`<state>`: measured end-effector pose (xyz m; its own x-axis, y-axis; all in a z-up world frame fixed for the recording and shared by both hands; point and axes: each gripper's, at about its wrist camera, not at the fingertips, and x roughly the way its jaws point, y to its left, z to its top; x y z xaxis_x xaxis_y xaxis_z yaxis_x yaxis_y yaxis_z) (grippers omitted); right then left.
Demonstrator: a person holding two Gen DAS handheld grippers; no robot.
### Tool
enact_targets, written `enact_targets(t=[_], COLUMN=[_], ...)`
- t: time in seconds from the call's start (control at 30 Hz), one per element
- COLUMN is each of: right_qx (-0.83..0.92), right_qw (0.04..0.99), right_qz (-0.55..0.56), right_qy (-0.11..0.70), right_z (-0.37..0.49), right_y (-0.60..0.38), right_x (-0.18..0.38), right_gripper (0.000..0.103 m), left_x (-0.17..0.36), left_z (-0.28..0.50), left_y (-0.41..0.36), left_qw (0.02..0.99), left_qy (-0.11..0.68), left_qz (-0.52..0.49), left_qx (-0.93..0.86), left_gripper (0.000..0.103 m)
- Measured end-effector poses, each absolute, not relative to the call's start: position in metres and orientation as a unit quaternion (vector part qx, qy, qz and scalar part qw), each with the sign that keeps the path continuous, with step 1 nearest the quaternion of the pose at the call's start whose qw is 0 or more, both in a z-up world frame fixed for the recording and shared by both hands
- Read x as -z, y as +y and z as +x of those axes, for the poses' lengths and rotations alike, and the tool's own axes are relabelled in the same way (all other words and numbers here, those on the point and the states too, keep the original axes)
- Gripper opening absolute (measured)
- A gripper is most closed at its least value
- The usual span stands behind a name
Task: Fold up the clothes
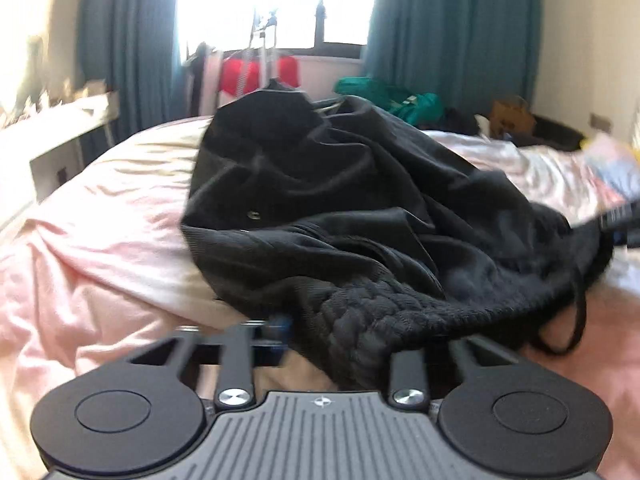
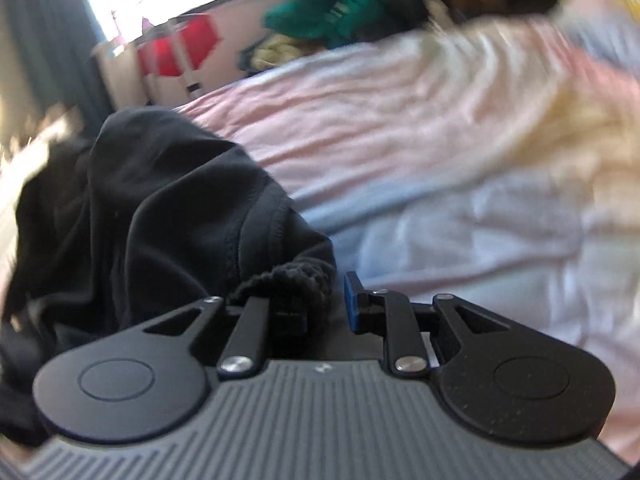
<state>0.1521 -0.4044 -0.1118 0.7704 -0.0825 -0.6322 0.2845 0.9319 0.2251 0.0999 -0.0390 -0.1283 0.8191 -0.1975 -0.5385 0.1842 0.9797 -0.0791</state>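
On bed (image 1: 100, 216), both jaws pinch black garment (image 1: 340, 200).

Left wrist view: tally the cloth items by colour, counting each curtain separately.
Black: 1, the garment
Pink: 1, the bedsheet
Green: 1, the heap of clothes
Red: 1, the cloth on the rack
Teal: 2, the left curtain and the right curtain
Total: 6

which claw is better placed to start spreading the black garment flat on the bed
Probably the left claw: it already pinches the knitted hem of the black garment, with open pink bedding beside it. The right claw grips the same bunched hem.
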Motion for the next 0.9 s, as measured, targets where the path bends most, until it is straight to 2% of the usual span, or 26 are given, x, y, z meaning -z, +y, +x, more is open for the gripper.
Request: enact_targets(t=[0.03, 0.1, 0.23, 0.37, 0.53, 0.73, 0.83, 0.9], right_qx=[0.095, 0.089, 0.143, 0.177, 0.120, -0.012, -0.083, -0.131], right_qw=[0.929, 0.928, 0.933, 0.925, 0.923, 0.945, 0.939, 0.930], right_qz=[0.161, 0.178, 0.184, 0.256, 0.322, 0.307, 0.311, 0.316], right_qy=[0.320, 0.316, 0.274, 0.216, 0.173, 0.107, 0.120, 0.138], right_z=[0.152, 0.150, 0.130, 0.086, 0.046, 0.031, 0.049, 0.065], right_y=[-0.406, -0.408, -0.384, -0.324, -0.234, -0.104, -0.046, -0.007], right_x=[0.113, 0.116, 0.099, 0.088, 0.068, 0.044, 0.044, 0.047], right_gripper=[0.020, 0.012, 0.012, 0.011, 0.011, 0.012, 0.012, 0.014], left_x=[0.125, 0.114, 0.068, 0.010, -0.067, -0.147, -0.150, -0.132], left_z=[0.102, 0.103, 0.112, 0.135, 0.165, 0.204, 0.231, 0.253], left_y=[-0.034, -0.027, -0.010, 0.021, 0.072, 0.154, 0.205, 0.238], left_qw=[0.953, 0.958, 0.972, 0.981, 0.990, 0.995, 0.992, 0.987], left_qy=[0.283, 0.264, 0.210, 0.167, 0.127, 0.092, 0.104, 0.125], left_qz=[-0.031, -0.050, -0.067, -0.083, -0.055, -0.016, 0.015, 0.023], left_qx=[0.099, 0.097, 0.075, 0.044, 0.014, -0.031, -0.075, -0.098], left_gripper=[0.013, 0.013, 0.010, 0.009, 0.009, 0.008, 0.008, 0.008])
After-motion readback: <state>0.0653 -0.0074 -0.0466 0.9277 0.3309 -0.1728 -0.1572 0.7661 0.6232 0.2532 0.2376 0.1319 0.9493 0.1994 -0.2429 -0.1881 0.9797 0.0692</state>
